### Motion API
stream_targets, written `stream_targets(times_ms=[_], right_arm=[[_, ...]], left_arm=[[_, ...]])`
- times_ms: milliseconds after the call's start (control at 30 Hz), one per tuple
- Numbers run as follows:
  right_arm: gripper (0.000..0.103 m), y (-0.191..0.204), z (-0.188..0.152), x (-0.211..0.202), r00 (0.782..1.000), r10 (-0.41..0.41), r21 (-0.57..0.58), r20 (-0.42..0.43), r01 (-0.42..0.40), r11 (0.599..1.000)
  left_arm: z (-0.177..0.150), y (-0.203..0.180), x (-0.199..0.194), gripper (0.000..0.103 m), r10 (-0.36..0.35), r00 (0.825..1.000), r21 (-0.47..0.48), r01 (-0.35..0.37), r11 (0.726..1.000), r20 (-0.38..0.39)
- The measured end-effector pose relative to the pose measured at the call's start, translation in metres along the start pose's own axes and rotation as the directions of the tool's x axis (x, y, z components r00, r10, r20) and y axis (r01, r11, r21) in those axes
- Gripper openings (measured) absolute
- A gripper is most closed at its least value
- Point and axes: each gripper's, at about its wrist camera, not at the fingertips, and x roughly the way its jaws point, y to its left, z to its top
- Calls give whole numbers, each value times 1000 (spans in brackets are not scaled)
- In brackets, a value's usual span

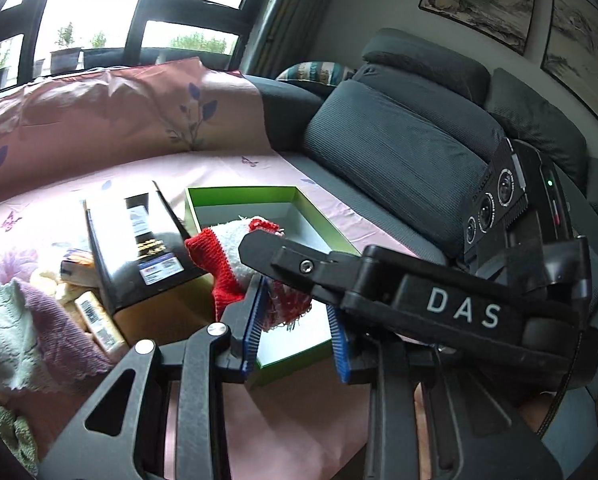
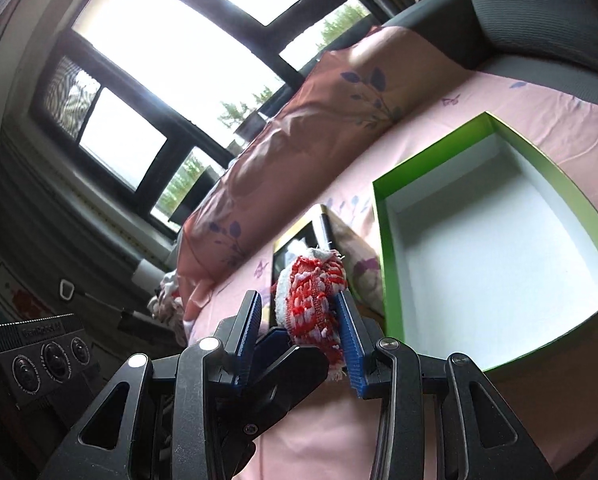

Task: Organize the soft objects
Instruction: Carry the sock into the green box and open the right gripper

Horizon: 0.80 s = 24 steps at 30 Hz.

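Both tongs meet at a red-and-white cloth (image 1: 235,264). Left tongs (image 1: 295,328) stand spread, the cloth between their blue pads (image 1: 253,328), touching the left one. Right tongs (image 2: 299,336) are also spread, the cloth (image 2: 315,304) against their right pad. Beyond lies a green box (image 2: 499,256); left of the left tongs, a black box (image 1: 139,248) and towels (image 1: 27,328).

The right tongs (image 2: 299,332) stand apart, a red-and-white knitted cloth (image 2: 313,304) bunched between them and touching the right blue pad (image 2: 349,344). A black finger of the left tongs (image 2: 277,368) crosses in beside the cloth. The green box (image 2: 383,240), white inside, lies open on the pink sheet (image 2: 539,104).
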Motion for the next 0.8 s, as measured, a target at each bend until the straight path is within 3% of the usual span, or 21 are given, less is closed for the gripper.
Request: stream_targets(times_ms=[167, 333, 467, 567, 633, 700, 800], right_arm=[[42, -32, 8, 3, 998, -55, 95, 12, 54, 994], [42, -52, 8, 7, 987, -158, 154, -17, 158, 975], [42, -61, 9, 4, 981, -191, 179, -21, 191, 965], [42, -55, 10, -1, 970, -242, 142, -5, 240, 960], [53, -51, 10, -7, 960, -278, 129, 21, 273, 953], [67, -47, 10, -13, 956, -287, 118, 53, 280, 953], [68, -38, 11, -16, 954, -292, 96, 70, 285, 954]], left_arm=[[3, -1, 35, 28, -53, 997, -21, 52, 998, -64], [-2, 5, 64, 28, -102, 987, -90, 91, 992, -126], [-10, 7, 71, 27, -170, 975, -164, 146, 976, -144], [-11, 3, 66, 30, -156, 978, -162, 134, 978, -136], [-11, 2, 57, 43, -128, 984, -150, 110, 983, -120], [-11, 5, 44, 64, -101, 991, -140, 87, 986, -93], [-14, 15, 17, 79, -68, 997, -152, 62, 986, -36]])
